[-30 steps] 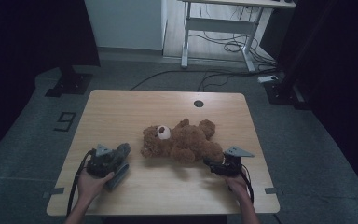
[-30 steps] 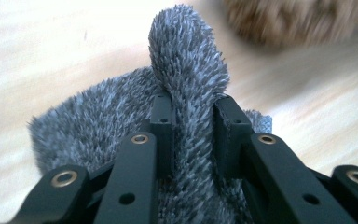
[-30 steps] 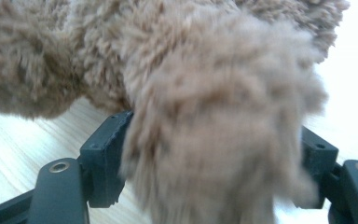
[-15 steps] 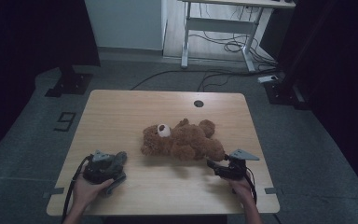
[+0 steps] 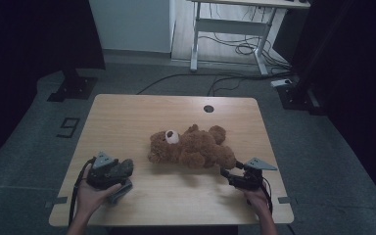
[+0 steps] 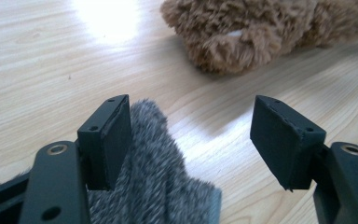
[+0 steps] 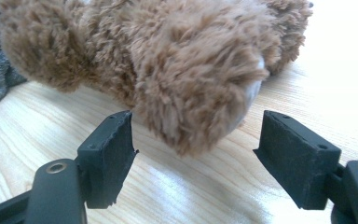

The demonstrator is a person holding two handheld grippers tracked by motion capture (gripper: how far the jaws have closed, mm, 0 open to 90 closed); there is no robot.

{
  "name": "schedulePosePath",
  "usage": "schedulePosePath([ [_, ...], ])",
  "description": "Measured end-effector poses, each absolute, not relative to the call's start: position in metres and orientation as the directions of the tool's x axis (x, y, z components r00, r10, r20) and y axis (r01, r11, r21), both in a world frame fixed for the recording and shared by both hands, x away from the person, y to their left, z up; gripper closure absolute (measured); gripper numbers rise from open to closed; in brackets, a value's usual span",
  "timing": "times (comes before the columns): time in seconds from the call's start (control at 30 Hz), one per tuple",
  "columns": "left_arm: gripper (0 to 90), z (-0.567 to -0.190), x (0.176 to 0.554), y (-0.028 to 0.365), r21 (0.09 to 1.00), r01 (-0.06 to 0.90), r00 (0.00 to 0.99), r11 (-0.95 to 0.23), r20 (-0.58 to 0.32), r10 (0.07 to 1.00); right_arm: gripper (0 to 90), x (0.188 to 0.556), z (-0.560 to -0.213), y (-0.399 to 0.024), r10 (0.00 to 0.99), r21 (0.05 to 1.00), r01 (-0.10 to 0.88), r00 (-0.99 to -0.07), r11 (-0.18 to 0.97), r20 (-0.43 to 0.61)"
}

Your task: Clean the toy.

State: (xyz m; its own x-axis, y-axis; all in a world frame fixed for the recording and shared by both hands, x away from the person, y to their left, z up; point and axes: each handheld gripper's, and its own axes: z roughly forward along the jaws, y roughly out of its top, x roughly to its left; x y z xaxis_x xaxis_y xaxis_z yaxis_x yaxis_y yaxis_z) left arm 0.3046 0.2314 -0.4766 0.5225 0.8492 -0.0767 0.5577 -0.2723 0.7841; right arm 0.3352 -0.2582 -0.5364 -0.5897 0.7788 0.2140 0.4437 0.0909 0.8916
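your left gripper (image 5: 120, 169) sits near the front left edge of the wooden table (image 5: 127, 117), and its jaws have just been opening. in the left gripper view they stand wide apart, with a grey fuzzy piece of cloth (image 6: 154, 177) lying against the inner face of the left-hand jaw and clear of the other one, so nothing is clamped. in the high view that grey cloth shows under the gripper, beside your left hand (image 5: 90, 196).

the brown teddy bear (image 5: 191, 147) lies on its side at the middle of the table, head with the white muzzle toward your left, legs toward your right. it is well apart from the left gripper.

your right gripper (image 5: 226, 175) rests low near the front right edge, pointing at the bear's near foot. in the right gripper view its jaws stand wide, and the bear's furry foot (image 7: 200, 88) hangs just ahead of the gap between them; the pads (image 7: 116, 149) do not press on it. whether the fur brushes a jaw tip you cannot tell.
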Motion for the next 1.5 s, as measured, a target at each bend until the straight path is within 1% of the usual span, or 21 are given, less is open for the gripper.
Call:
schedulePosePath([
  [0.13, 29.7, -0.472, 0.304, 0.22, 0.799, 0.542, 0.536, -0.261, -0.09, 0.839, 25.9, 0.332, -0.536, -0.257, 0.782, 0.898, 0.429, -0.592, 0.101, 0.195],
  [0.3, 30.2, -0.472, 0.299, 0.201, 0.802, 0.524, 0.576, -0.287, -0.086, 0.813, 25.9, 0.326, -0.535, -0.257, 0.783, 0.9, 0.421, -0.597, 0.117, 0.177],
  [0.47, 30.4, -0.484, 0.293, 0.182, 0.784, 0.535, 0.608, -0.316, -0.098, 0.788, 25.8, 0.319, -0.536, -0.258, 0.784, 0.897, 0.424, -0.597, 0.127, 0.171],
  [0.63, 30.4, -0.501, 0.285, 0.172, 0.759, 0.556, 0.624, -0.337, -0.114, 0.773, 25.1, 0.308, -0.541, -0.26, 0.787, 0.887, 0.436, -0.596, 0.148, 0.161],
  [0.77, 30.5, -0.514, 0.278, 0.171, 0.744, 0.577, 0.627, -0.337, -0.139, 0.767, 25.0, 0.3, -0.545, -0.263, 0.797, 0.872, 0.461, -0.582, 0.162, 0.16],
  [1.03, 30.8, -0.527, 0.273, 0.176, 0.728, 0.603, 0.617, -0.325, -0.169, 0.768, 24.5, 0.291, -0.549, -0.26, 0.79, 0.858, 0.477, -0.594, 0.191, 0.154],
  [1.17, 30.8, -0.53, 0.273, 0.181, 0.73, 0.61, 0.608, -0.309, -0.182, 0.773, 24.0, 0.294, -0.551, -0.256, 0.788, 0.846, 0.491, -0.596, 0.209, 0.152],
  [1.5, 31.3, -0.53, 0.274, 0.183, 0.736, 0.607, 0.609, -0.302, -0.186, 0.771, 24.0, 0.294, -0.551, -0.255, 0.789, 0.845, 0.493, -0.595, 0.208, 0.152],
])
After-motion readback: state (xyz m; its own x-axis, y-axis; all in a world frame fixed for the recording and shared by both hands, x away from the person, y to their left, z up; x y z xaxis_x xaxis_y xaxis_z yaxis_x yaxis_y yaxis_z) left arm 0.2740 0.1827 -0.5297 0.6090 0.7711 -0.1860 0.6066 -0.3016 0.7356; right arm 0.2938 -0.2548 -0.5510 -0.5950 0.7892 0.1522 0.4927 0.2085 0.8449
